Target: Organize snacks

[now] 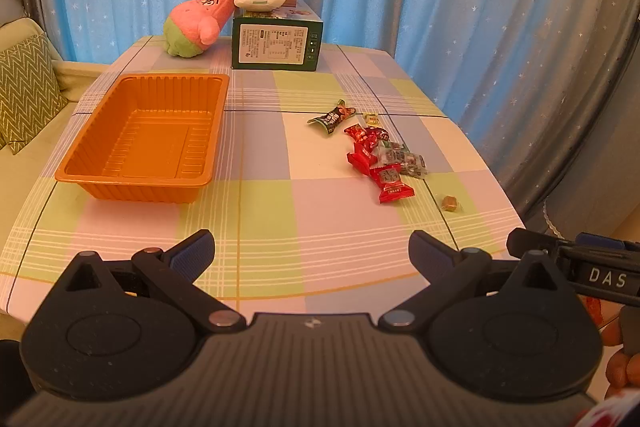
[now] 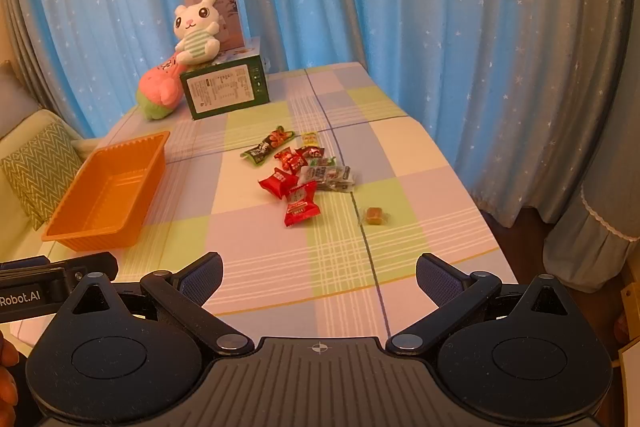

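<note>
Right wrist view: snack pile sits mid-tabletop, toward the right edge. Red packets on the near side, dark green packet at the far-left end, clear-wrapped pieces on the right, one brown candy alone, nearer the right edge and apart from the pile. Orange tray is empty, close to the left edge, well apart from the snacks.

My right gripper is spread wide with nothing between the pads, hovering over the near edge. My left gripper is the same: jaws wide, nothing held, tray ahead to its left.

Judgement: nothing is sorted yet, first pick is pending. I'd take the nearest red packet with the right; it lies clear on the near side, so less chance of dragging neighbours. Come down steep, straddle the packet's narrow width, close on the body rather than the crimped ends. Wrappers look slick and flat, so pads need to reach the cloth.

Risk: the overlapping packets go first only if I want a double grab. Plush toys and green box at the far-left corner are out of the path.
</note>
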